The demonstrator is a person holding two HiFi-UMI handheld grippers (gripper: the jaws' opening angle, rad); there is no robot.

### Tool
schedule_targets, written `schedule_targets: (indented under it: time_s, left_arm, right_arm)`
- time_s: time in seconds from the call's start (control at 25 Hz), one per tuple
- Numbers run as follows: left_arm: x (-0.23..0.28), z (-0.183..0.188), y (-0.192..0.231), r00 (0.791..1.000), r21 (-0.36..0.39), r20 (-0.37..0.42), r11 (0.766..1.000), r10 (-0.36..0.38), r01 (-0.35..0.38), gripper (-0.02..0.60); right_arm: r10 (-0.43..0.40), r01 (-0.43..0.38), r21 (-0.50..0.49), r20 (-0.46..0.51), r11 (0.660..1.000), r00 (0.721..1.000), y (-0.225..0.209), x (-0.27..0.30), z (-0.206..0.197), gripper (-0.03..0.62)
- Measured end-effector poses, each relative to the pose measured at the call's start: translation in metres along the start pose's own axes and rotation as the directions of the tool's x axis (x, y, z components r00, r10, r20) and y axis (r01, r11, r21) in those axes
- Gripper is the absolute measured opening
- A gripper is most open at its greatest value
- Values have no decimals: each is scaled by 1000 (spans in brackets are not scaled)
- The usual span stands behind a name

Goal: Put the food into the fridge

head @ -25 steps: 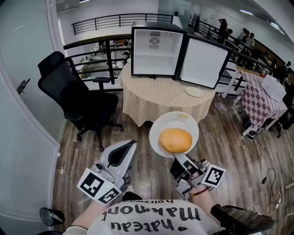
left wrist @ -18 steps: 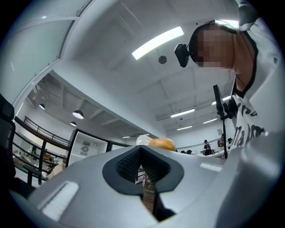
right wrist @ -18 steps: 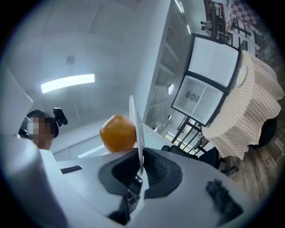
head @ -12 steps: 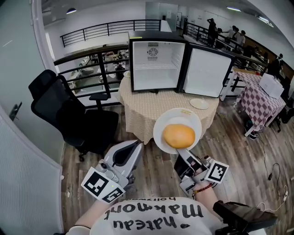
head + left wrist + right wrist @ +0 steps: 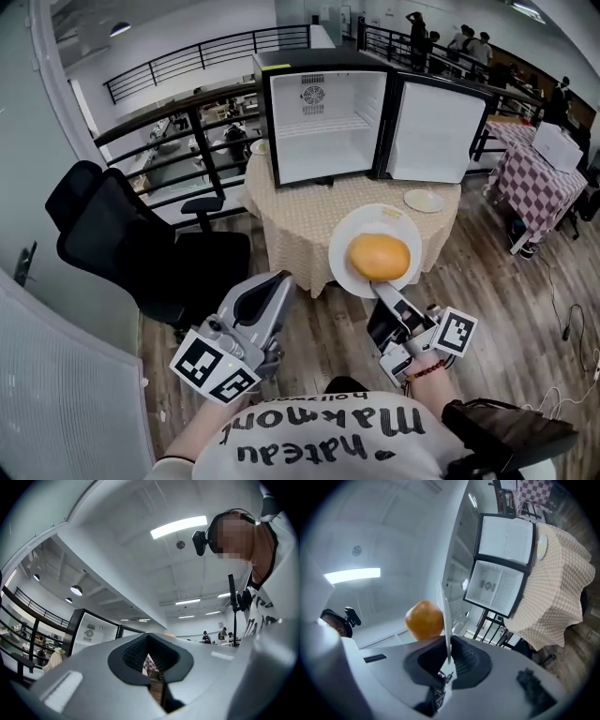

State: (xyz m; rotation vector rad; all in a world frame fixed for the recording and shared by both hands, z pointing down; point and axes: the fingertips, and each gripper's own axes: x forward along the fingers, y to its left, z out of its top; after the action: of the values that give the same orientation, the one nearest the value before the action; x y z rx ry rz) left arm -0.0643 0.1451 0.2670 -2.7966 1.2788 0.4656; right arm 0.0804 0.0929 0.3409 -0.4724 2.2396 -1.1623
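We see a round table under a beige checked cloth, standing on a wooden plank floor. On the table stands a black fridge, its door open to the right. A small white plate lies near that door.

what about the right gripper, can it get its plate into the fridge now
Probably yes, once carried closer: the fridge has its door wide open, looks bare inside, and nothing stands between it and the plate in the right gripper.
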Motion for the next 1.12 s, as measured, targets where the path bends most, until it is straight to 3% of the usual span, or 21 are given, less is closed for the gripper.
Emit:
schedule_targets:
  time_s: [0.32,0.72,1.12]
  left_arm:
    - [36,-36,56,999,-34,-52,999,13,-15,5]
    - [141,-53,164,996,-27,-39,996,84,-85,5]
    - [238,-67,242,994,-8,-21,994,108,-108,5]
  right_arm:
    - [-30,30,6,18,1000,999,-61,39,42,31]
    - [18,-17,24,-41,1000,999,-143,139,135,31]
    - [24,-19,58,-81,998,996,-215,205,211,31]
